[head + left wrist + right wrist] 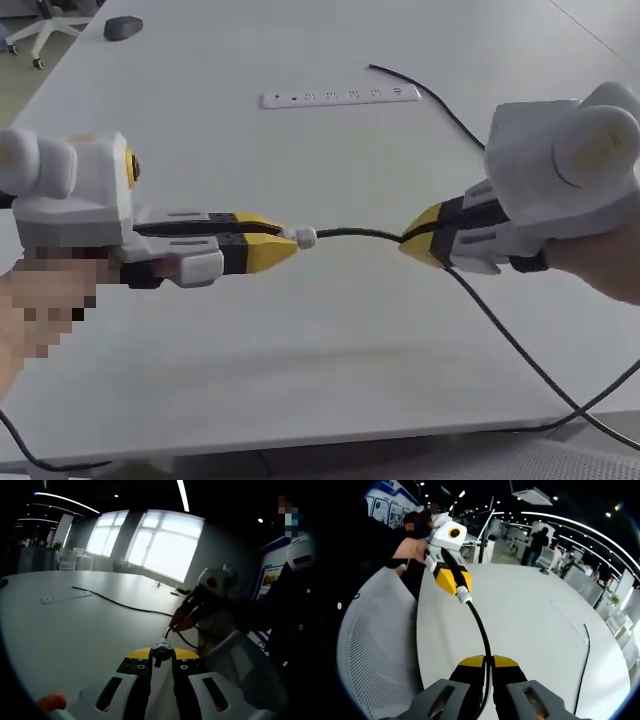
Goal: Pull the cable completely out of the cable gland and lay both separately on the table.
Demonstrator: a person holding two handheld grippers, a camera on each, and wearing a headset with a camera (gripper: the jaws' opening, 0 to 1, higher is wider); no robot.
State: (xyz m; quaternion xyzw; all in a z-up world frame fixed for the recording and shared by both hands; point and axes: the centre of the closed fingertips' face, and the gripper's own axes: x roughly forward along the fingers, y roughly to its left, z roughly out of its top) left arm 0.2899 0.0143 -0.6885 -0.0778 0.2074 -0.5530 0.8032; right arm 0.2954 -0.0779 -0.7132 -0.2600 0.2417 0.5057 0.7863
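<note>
You hold two grippers: one left gripper (290, 243) and one right gripper (408, 245). Between them you have one white cable gland (303, 238) and one black cable (355, 234). Your one desk (300, 330) carries one power strip (340, 96), its one cord (430, 95), and one dark mouse-like object (122, 27).
</note>
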